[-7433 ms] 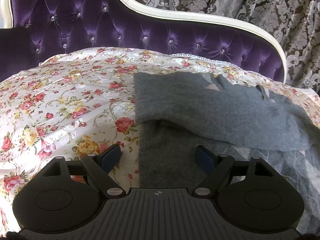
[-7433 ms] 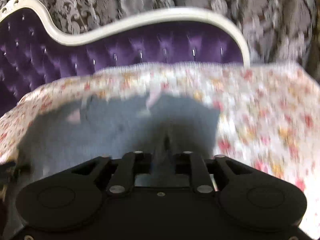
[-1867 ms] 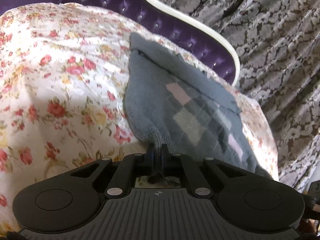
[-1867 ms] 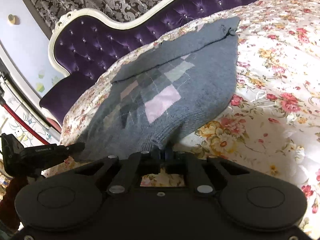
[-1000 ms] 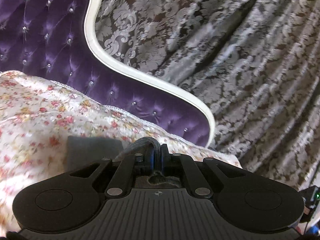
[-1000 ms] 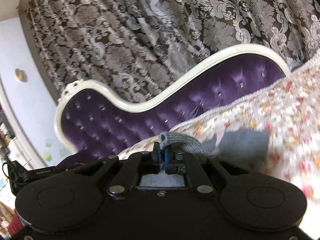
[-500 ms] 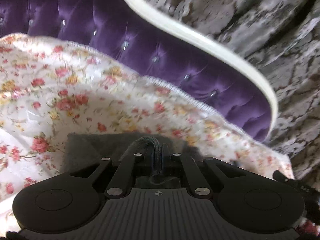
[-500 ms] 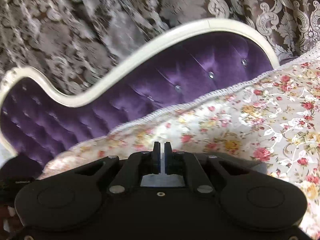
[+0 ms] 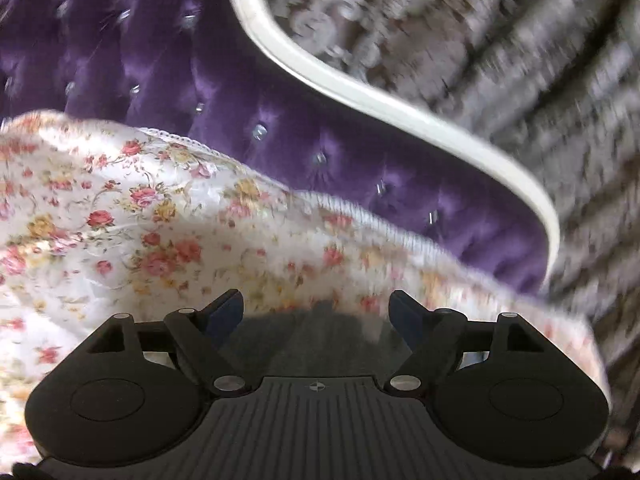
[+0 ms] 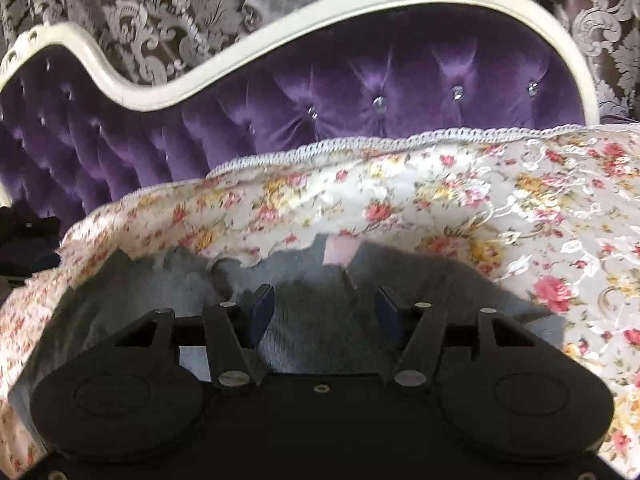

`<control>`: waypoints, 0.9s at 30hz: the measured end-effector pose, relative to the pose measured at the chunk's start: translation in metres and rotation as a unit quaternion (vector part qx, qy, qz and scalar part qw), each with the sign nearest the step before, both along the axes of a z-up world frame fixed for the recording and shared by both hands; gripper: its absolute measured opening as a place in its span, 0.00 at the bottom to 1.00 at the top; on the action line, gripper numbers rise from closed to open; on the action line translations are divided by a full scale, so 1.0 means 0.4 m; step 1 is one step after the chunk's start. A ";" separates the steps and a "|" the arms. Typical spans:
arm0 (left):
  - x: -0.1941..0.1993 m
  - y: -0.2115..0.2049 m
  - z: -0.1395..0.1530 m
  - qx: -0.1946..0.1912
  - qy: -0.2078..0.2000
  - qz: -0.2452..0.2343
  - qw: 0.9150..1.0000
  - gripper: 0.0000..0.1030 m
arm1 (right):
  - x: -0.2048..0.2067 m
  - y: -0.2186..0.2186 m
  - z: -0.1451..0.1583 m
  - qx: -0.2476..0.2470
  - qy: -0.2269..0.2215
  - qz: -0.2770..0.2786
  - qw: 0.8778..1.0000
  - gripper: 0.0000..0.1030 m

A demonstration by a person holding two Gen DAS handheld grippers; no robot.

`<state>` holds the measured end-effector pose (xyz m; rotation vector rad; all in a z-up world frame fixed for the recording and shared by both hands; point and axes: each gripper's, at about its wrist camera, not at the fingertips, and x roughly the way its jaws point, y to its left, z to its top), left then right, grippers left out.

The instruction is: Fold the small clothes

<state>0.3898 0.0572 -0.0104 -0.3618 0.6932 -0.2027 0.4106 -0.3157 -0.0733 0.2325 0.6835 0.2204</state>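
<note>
A small grey knit sweater (image 10: 400, 276) with a pink patch lies on the floral bedspread (image 10: 520, 200). In the right wrist view my right gripper (image 10: 320, 304) is open just above the sweater, holding nothing. In the left wrist view my left gripper (image 9: 316, 312) is open too, with the grey sweater (image 9: 312, 336) showing between and below its blue pads. Most of the sweater is hidden behind both gripper bodies.
A purple tufted headboard (image 10: 360, 92) with a cream frame (image 10: 280, 32) rises behind the bedspread. Grey damask curtains (image 9: 500, 40) hang behind it. The floral bedspread (image 9: 100, 220) stretches left in the left wrist view; its edge falls off at the right.
Both grippers were shut on the sweater's edge half a second ago and carried it toward the headboard. Now both have opened and let go; the sweater lies on the bedspread.
</note>
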 end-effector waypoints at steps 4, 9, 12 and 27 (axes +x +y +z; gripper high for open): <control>-0.036 -0.063 -0.043 0.095 0.013 -0.055 0.994 0.77 | 0.002 0.028 -0.013 -0.031 0.002 0.013 0.999 0.46; -0.045 -0.077 -0.118 0.143 0.026 -0.050 0.988 0.77 | -0.011 0.048 0.007 -0.064 -0.017 0.020 0.998 0.12; -0.050 -0.086 -0.122 0.164 0.016 -0.057 0.985 0.78 | -0.034 0.054 0.036 -0.082 -0.043 0.021 0.995 0.11; -0.033 -0.073 -0.106 0.147 0.033 -0.063 0.987 0.81 | -0.018 -0.063 0.031 -0.076 -0.028 -0.088 0.993 0.51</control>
